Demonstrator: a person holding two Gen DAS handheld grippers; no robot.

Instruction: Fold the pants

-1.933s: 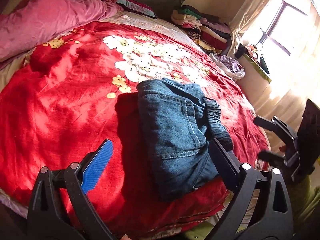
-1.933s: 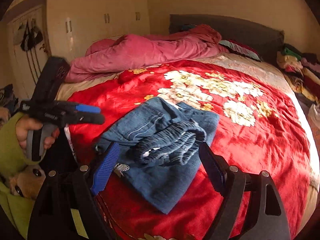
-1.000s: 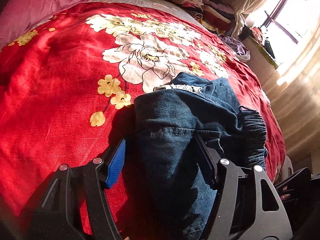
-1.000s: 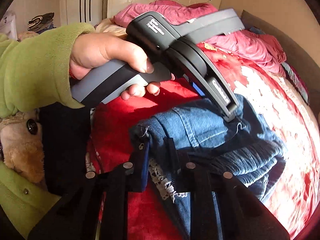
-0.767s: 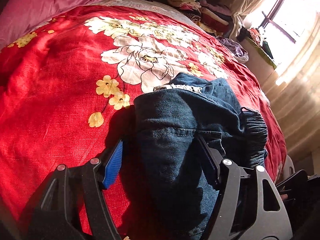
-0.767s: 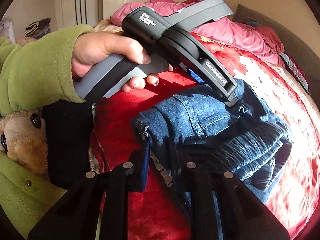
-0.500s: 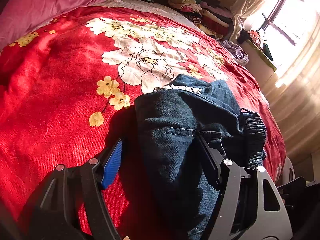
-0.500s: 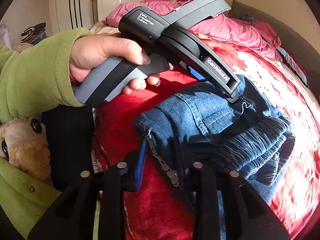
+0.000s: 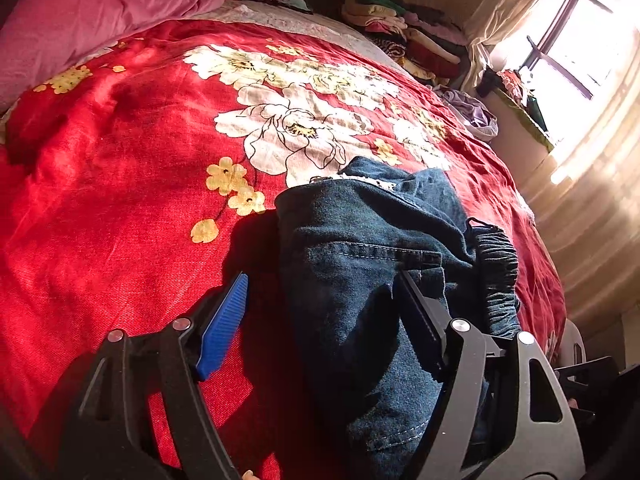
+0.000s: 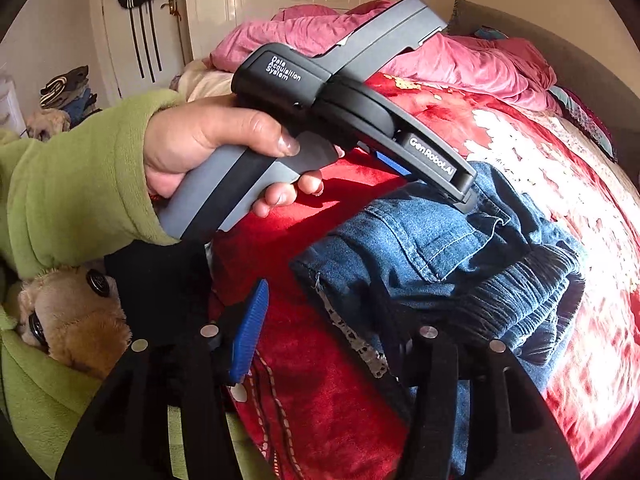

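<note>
Folded pants (image 9: 360, 280), heavy dark denim with a ribbed elastic waistband, lie lower centre on the red floral bedspread (image 9: 120, 200). Left gripper (image 9: 320, 300) straddles the bundle, fingers spread wide, clamping nothing, likely to press it flat. Right gripper (image 10: 320, 312), lower frame, likewise agape at the hem, empty.

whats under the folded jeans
The folded jeans lie on the red floral bedspread. A lace-trimmed layer peeks out beneath; anything else under them is covered.

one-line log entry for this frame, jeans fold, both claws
stage: fold set down | jeans: bundled on red bedspread | left claw: open, straddling denim edge | right claw: open, at near corner
</note>
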